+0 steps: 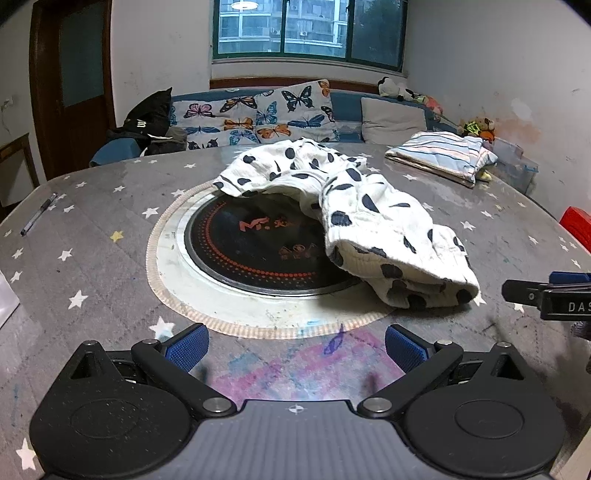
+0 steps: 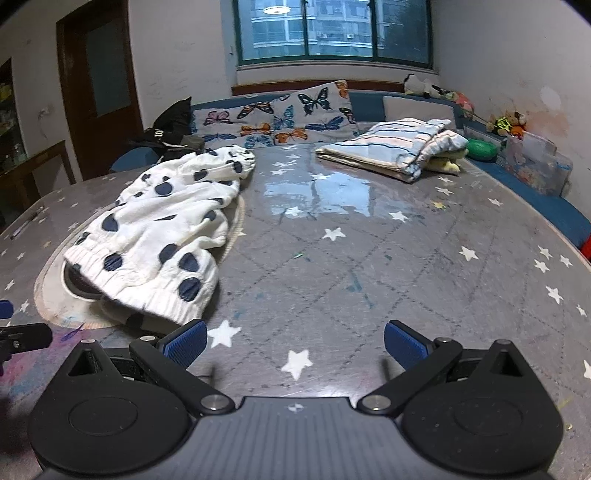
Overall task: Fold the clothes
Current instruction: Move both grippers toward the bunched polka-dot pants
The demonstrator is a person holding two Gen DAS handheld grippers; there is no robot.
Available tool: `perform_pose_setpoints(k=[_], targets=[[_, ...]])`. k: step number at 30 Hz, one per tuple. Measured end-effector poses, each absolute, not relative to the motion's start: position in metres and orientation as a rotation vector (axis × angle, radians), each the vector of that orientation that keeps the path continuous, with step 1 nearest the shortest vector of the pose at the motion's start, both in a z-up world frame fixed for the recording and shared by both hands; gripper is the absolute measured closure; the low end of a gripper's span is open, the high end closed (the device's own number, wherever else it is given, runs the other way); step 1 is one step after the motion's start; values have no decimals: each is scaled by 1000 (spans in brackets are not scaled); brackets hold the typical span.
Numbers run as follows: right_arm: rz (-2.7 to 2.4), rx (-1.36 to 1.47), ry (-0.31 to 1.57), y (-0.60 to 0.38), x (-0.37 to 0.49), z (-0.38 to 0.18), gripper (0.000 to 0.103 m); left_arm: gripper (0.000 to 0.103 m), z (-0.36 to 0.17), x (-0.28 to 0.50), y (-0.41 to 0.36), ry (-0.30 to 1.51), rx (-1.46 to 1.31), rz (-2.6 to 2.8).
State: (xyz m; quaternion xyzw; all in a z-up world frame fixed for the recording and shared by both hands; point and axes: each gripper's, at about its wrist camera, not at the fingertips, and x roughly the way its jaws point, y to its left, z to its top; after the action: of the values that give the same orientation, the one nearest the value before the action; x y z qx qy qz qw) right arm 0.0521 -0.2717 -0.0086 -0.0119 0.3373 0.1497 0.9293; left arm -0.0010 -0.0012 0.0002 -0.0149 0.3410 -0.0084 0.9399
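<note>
We hold the left gripper (image 1: pixel 295 345) low over the near edge of the table (image 1: pixel 92 266), its blue-padded fingers spread wide with nothing between them, only the purple-stained patch of the star-printed table cover showing in the gap. Ahead of it lies the white garment with dark blue spots (image 1: pixel 354 218), crumpled and unfolded, draped across the far and right side of the round black hotplate (image 1: pixel 255 254) set into the tabletop; its ribbed hem end sits bunched at the near right, just past the hotplate's pale surrounding ring. From the right wrist view we see the right gripper (image 2: pixel 295 343) likewise spread wide and empty, hovering above bare table cover, with its left finger (image 2: pixel 186 343) just beside the nearest ribbed edge of the spotted garment (image 2: pixel 162 236); we cannot tell whether the two touch. In the left wrist view the tip of the right gripper shows at the right edge of the picture, near that same bunched end of the garment. At the far right of the table rests a folded striped cloth (image 2: pixel 391 147), well apart from the spotted garment, with a small yellowish item tucked at its right end. A pen (image 1: pixel 38 214) lies on the table's far left. Beyond the table runs a blue bench with a butterfly-print cushion (image 1: pixel 266 114), a dark bag (image 1: pixel 151 118), a pale grey cushion (image 1: pixel 391 120) and soft toys (image 1: pixel 476 127) along the wall under the window (image 1: pixel 306 27).
</note>
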Motion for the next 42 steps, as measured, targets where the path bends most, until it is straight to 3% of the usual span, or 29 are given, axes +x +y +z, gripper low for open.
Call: perform_pose_setpoints(k=[42], targets=[[177,15,705,-225,27,-14,0,0,1,-14,-25,727,26,-22]])
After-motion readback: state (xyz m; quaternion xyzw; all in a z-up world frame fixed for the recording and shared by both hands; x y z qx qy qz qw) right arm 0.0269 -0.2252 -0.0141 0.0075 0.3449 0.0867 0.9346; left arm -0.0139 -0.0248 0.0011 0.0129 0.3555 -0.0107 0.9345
